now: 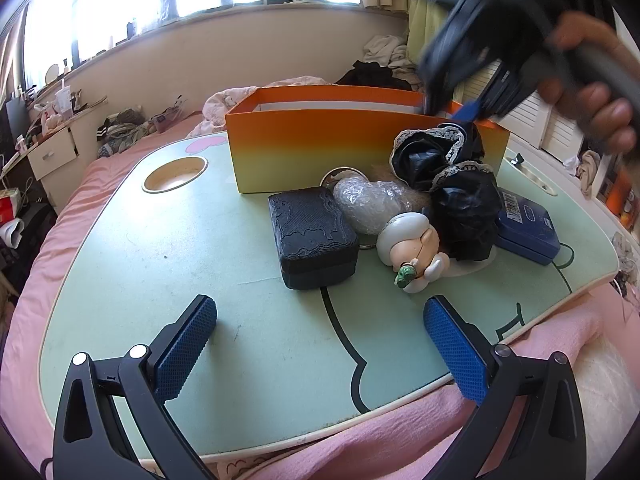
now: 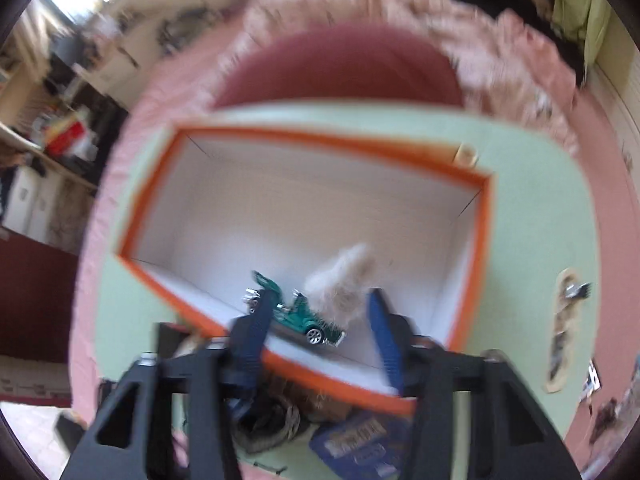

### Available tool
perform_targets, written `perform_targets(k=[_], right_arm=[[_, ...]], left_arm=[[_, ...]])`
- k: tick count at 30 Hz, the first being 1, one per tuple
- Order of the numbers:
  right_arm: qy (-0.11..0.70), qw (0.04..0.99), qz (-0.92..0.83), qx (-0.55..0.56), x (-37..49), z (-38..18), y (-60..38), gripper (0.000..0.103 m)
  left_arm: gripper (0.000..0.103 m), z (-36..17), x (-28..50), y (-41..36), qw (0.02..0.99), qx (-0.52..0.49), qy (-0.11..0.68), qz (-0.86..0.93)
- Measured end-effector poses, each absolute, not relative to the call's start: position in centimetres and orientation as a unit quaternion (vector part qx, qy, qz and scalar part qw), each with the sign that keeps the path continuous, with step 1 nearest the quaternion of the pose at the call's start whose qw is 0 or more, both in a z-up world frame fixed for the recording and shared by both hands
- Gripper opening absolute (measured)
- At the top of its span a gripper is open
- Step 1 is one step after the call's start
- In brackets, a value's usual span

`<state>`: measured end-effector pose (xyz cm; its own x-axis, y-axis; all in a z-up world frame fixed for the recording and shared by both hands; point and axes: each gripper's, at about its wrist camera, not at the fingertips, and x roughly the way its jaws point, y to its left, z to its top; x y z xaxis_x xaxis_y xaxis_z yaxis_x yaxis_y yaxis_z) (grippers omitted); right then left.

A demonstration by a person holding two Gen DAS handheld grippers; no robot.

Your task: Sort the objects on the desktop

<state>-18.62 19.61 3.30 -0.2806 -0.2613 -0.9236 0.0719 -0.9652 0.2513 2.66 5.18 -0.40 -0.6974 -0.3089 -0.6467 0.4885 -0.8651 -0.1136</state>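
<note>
Sunlit windows and a cluttered bedroom frame a pale green bench [image 1: 200, 248] set on a pink bed, where a sorting job looks barely begun. An orange box [image 1: 312, 148] stands at the far side of the bench, and the view down into it shows a green toy car [image 2: 304, 316] and a fluffy pale tuft [image 2: 344, 276] lying on its white floor near the near wall; they seem to be the only things sorted so far.

Most of the pile still waits outside, just in front of the box: a black case [image 1: 312, 236], a bubble-wrapped lump [image 1: 368, 204], a white figurine [image 1: 412, 248], a black lace-trimmed bundle [image 1: 448, 168] and a blue tin [image 1: 528, 228] at the right. All of these appear left to do.

Right tongs [image 2: 320, 320], held in a hand [image 1: 592, 92], point steeply down over the box's right end, their image blurred. Their jaws stand partly apart with the car and tuft seen between them, yet the pads touch neither as far as the blur allows; nothing is gripped.

Left tongs [image 1: 320, 344] hover low over the near edge of the bench, jaws wide apart and empty, aimed at the waiting pile and touching nothing.
</note>
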Motion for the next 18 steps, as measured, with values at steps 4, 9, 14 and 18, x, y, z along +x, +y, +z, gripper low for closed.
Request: perform_targets(k=[4,9,14,18], right_arm=[[-0.113,0.118,-0.785,0.598,-19.4,3.2,20.2,0.001],[-0.152,0.132,-0.811,0.549,-19.2,4.2,21.5,0.001],[-0.177,0.167,-0.868,0.433,-15.4,9.0,22.1,0.001],[-0.178,0.197,-0.884,0.384,-10.1,10.5,21.7,0.001]], left_arm=[[0.103,-0.4,2.6,5.0,0.220,0.321,0.141,-0.910],[0.103,-0.5,2.6,4.8,0.221,0.320,0.141,-0.910],[0.103,-0.5,2.6,4.8,0.222,0.320,0.142,-0.910],[0.103,-0.5,2.6,4.8,0.223,0.320,0.143,-0.910]])
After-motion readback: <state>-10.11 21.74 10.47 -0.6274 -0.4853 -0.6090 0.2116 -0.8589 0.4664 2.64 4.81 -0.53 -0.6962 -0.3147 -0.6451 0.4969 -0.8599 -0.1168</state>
